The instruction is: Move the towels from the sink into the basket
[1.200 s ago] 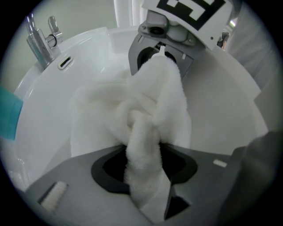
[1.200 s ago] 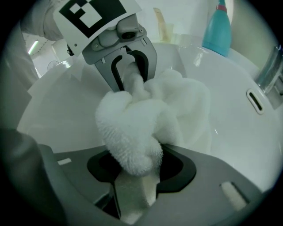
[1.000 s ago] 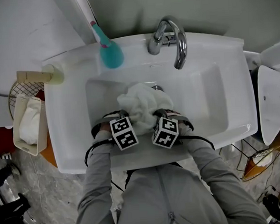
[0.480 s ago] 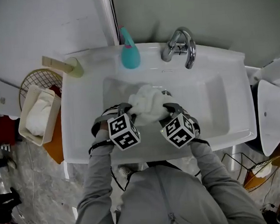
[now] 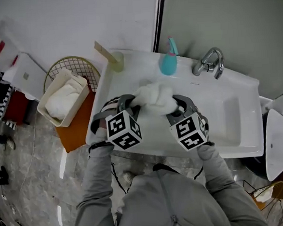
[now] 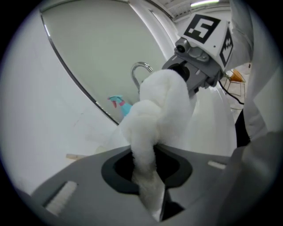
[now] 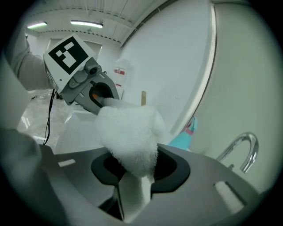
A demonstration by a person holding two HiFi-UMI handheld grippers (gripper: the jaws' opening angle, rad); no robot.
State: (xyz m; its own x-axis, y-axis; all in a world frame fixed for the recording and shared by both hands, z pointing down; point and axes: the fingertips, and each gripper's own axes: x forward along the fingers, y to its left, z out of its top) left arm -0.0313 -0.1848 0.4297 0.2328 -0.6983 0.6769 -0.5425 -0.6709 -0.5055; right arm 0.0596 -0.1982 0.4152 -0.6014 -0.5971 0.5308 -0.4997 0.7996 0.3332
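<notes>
So both grippers are clamped down on the same white towel (image 5: pixel 155 97). In the left gripper view, the left gripper (image 6: pixel 149 185) has a twisted tail of it squeezed tight between its jaws, running right down into the slot. The right gripper (image 7: pixel 132 190) is doing the same with the other end, a fat tuft bulging out above its closed jaws. The towel bunches up into a fluffy terry lump strung between the two, lifted up over the left end of the sink (image 5: pixel 228 113) and not lying in the basin.

From the head view you get grey sleeves (image 5: pixel 96 185) and the two black-and-white marker cubes (image 5: pixel 123 130) closest to the camera, then the towel just past them. The sink is glossy white, rectangular with rounded corners. On its back ledge there's a pale yellowish bottle (image 5: pixel 115 62) at the left corner, a teal soap bottle (image 5: pixel 168 63) with a pink pump, and a curved chrome faucet (image 5: pixel 210 62).

Off to the left of the sink sits the basket (image 5: pixel 80 97), cream plastic and boxy, with a folded towel (image 5: pixel 62 97) already inside. It's perched on something flat and orange (image 5: pixel 77 129), with a round gold wire basket (image 5: pixel 78 66) right behind it.

Floor (image 5: pixel 35 190) is grey marble-look and shiny. The wall behind is white on the left and greyish green on the right, split by a thin metal strip (image 5: pixel 159 12). A white toilet (image 5: pixel 279 144) peeks in at the far right
</notes>
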